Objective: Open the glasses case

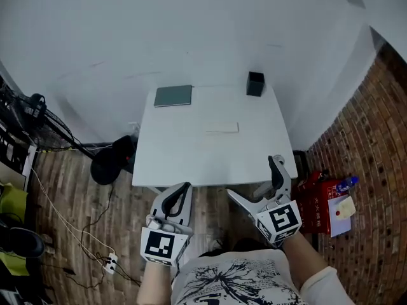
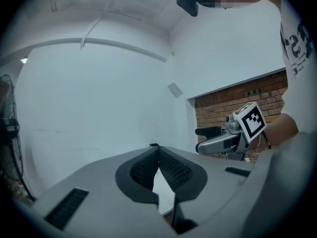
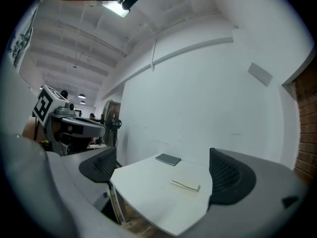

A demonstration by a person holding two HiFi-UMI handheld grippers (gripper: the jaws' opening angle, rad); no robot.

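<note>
Fingers (image 2: pixel 173 170) of the left gripper (image 1: pixel 185 187) are clenched tip to tip on nothing, just short of the white bench's (image 1: pixel 191 164) near edge. Beside them, the right gripper (image 1: pixel 250 175) has its fingers (image 3: pixel 225 175) released wide and empty. Well ahead of the right fingers, mid-bench, lies the pale flat glasses case (image 1: pixel 222 128), shut. Farther beyond the left fingers sits a grey-green flat book (image 1: pixel 173 96), and beyond the right fingers a small black box (image 1: pixel 255 84).
</note>
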